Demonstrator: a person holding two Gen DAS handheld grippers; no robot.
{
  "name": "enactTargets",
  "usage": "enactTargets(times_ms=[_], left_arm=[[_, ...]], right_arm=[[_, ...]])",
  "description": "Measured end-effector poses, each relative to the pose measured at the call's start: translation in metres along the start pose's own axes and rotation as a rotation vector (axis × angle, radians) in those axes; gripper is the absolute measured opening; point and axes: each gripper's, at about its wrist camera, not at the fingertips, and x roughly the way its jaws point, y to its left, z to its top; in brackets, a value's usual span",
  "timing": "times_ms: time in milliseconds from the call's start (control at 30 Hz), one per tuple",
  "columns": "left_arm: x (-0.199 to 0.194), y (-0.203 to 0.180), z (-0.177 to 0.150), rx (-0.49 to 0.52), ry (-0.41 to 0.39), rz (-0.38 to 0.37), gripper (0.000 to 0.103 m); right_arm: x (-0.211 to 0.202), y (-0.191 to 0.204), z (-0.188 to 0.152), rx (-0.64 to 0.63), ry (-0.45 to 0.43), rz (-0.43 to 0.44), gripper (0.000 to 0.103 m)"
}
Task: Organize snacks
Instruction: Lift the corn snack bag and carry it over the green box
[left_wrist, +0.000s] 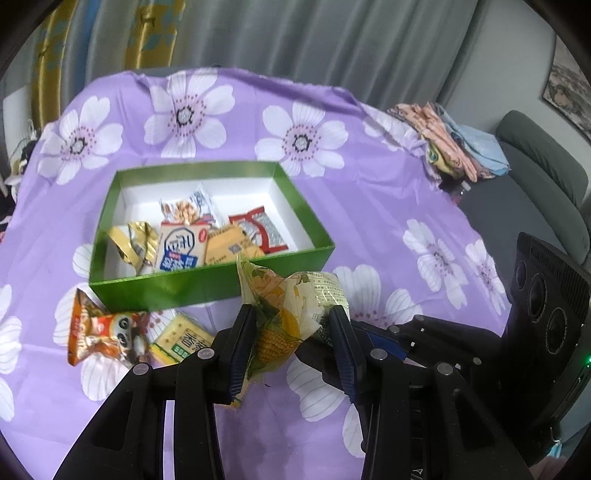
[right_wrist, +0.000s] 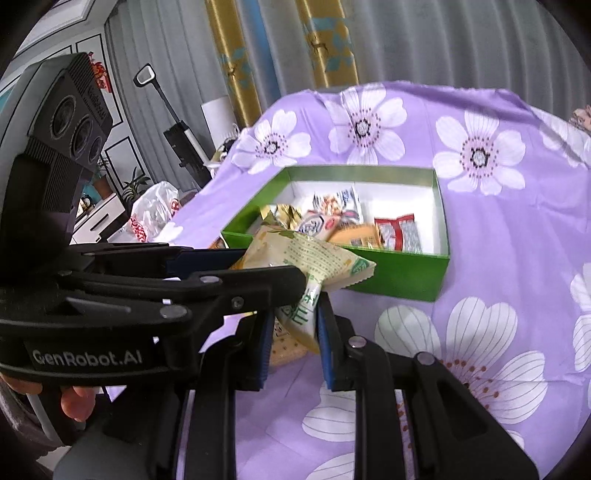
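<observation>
A yellow corn-print snack packet (left_wrist: 280, 295) hangs above the purple flowered tablecloth (left_wrist: 388, 206), just in front of a green box (left_wrist: 207, 284). My left gripper (left_wrist: 291, 317) is shut on the packet's middle. In the right wrist view, my right gripper (right_wrist: 295, 314) is shut on the same packet (right_wrist: 310, 254) at its lower corner, and the left gripper (right_wrist: 273, 264) reaches in from the left. The green box (right_wrist: 399, 273) holds several snacks, among them a blue-and-white packet (left_wrist: 181, 251), a red-and-white one (left_wrist: 262, 232) and a gold wrapper (left_wrist: 135, 240).
An orange panda packet (left_wrist: 99, 336) and a yellow-green packet (left_wrist: 181, 343) lie on the cloth left of my left gripper. Folded cloths (left_wrist: 454, 144) sit at the table's far right edge, with a grey sofa (left_wrist: 535, 177) beyond. A white plastic bag (right_wrist: 155, 210) lies off the table's left.
</observation>
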Motion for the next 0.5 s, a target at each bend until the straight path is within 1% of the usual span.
enactTargets(times_ms=[300,500], left_arm=[[-0.019,-0.004,0.012,0.027,-0.054,0.011,0.041],[-0.018,-0.001,0.028,0.029,-0.065,0.011,0.041]], right_arm=[[-0.01,0.004,0.018,-0.029,-0.05,0.0,0.023],[-0.005,0.002,0.029,-0.037,-0.073,-0.007,0.023]])
